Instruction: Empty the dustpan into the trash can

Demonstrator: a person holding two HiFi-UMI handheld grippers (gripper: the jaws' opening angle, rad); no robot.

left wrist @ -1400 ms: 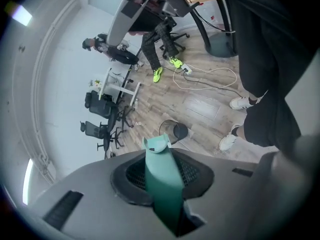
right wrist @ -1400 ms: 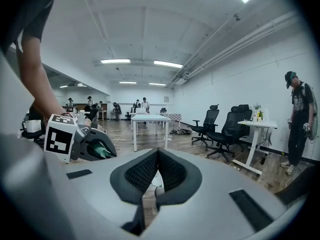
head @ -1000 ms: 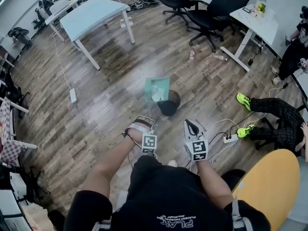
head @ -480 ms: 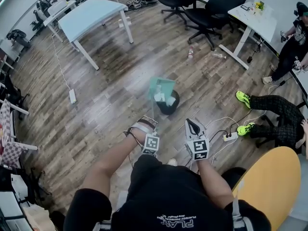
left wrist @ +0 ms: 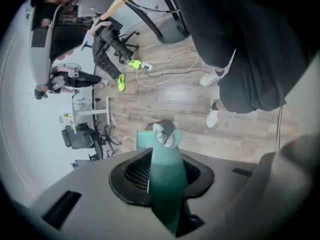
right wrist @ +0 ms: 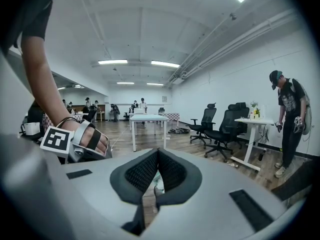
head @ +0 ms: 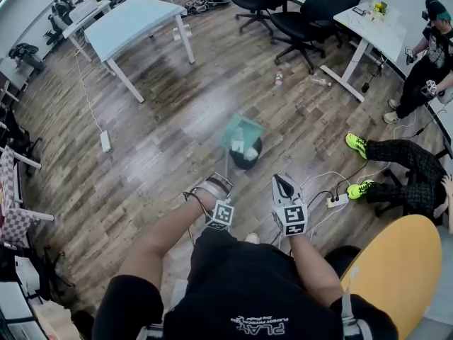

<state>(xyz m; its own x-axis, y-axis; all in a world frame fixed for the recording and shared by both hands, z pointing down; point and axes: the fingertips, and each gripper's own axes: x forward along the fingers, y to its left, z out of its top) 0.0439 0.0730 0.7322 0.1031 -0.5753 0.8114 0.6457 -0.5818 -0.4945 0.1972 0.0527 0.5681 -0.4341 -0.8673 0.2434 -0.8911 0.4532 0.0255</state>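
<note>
**Tipped over the trash can, at the far end of a handle pinched in the left jaws**

Found the teal dustpan (head: 241,132) raised and tilted, overlapping the far rim of the black trash can (head: 249,163) in the head view. Made out white paper scraps (head: 244,147) at the pan's lower edge, right at the can's mouth. Could not tell whether they lay in the pan or already in the can.

Traced the pan's long axis along its thin handle (head: 226,166), straight back from the can to the left gripper (head: 214,184). Saw that gripper's jaws pinching the teal handle in the left gripper view, with the handle filling the gap between the pads. Followed it forward there to the pan and can beyond.

Judged the emptying to be under way, and the coming move to hang on one relation, the pan's low lip sitting above the can's opening, not beside it. Reckoned that any further tipping had to come through the left hand alone, by rolling the handle about its length. Took the main risk to be scraps sliding past the rim onto the wooden floor (head: 156,140).

Noted the right gripper (head: 283,185) just beside the left, aimed out across the room, its jaws pressed together on nothing. Placed it about as near the can as the left, but with no part in the hold.
</note>
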